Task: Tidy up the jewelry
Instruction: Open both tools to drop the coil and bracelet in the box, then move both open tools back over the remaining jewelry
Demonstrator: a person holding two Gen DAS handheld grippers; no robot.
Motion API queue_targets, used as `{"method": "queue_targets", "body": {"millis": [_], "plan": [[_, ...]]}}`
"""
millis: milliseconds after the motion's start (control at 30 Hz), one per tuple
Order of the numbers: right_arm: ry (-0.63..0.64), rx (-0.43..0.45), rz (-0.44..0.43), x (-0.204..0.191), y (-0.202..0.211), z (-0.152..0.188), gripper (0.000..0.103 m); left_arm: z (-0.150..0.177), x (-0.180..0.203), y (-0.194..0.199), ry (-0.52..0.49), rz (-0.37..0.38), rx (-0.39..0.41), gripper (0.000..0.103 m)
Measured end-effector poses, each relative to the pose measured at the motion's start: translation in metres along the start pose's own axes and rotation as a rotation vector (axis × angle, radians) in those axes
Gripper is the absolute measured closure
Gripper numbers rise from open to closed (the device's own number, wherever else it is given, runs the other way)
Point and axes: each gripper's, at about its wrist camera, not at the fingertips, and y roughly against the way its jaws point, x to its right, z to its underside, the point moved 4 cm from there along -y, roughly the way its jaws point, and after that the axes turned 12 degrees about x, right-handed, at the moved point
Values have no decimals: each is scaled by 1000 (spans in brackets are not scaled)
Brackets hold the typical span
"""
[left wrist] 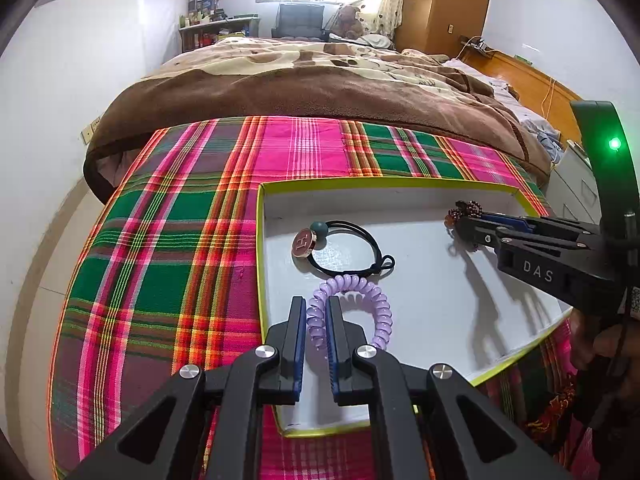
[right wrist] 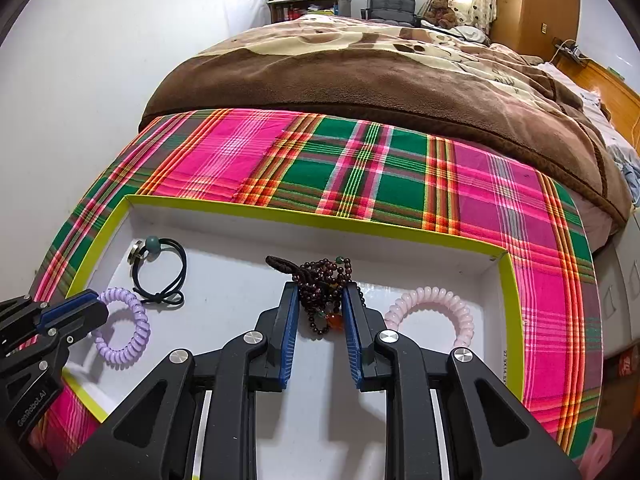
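Nearest the left wrist camera, the left gripper (left wrist: 316,322) is clenched on the lilac coil tie (left wrist: 352,304), its pads pinching one side of the loop over the near-left floor of the tray (left wrist: 400,183); whether the far side of the loop touches the floor cannot be told. Nearest the right wrist camera, the right gripper (right wrist: 322,308) grasps the dark bead bracelet (right wrist: 324,280), which is bunched between the pads with an orange bead hanging low and a knotted cord end trailing to the left. Just beside it on the right lies a pink coil tie (right wrist: 432,308), flat on the tray floor and untouched. Farther in, toward the tray's left corner, rests a black elastic tie (right wrist: 160,272) with a round metal charm and a green bead. The tray sits on a plaid cloth (right wrist: 360,168); beyond that is a brown blanket (right wrist: 360,76). Judgement: all items are light. The coil ties are springy and smooth, likely to stretch or slip; a pinch across the coil suits them. The bead bracelet is limp and its strands may shift, so the bunched middle is the sound hold.
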Motion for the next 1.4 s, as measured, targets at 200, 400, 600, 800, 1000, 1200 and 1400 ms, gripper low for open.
{"method": "queue_targets", "body": {"millis": [200, 400, 600, 800, 1000, 1200, 1400], "plan": [[0, 2, -8, -2, -1, -1, 73, 0, 0, 1, 0, 3, -6, 93], [-3, 25, -15, -1, 4, -3, 66, 0, 1, 2, 7, 12, 0, 91], [-14, 41, -19, 1, 9, -1, 58, -3, 2, 12, 28, 28, 30, 79], [-36, 76, -34, 3, 30, -2, 55, -5, 6, 27, 52, 57, 50, 73], [-47, 128, -50, 4, 63, 3, 55, -2, 13, 51, 64, 104, 80, 69], [-73, 156, -54, 9, 94, 21, 55, 7, 16, 78, 83, 113, 104, 68], [-66, 172, -63, 12, 122, 46, 55, 23, 19, 99, 77, 122, 110, 67]]}}
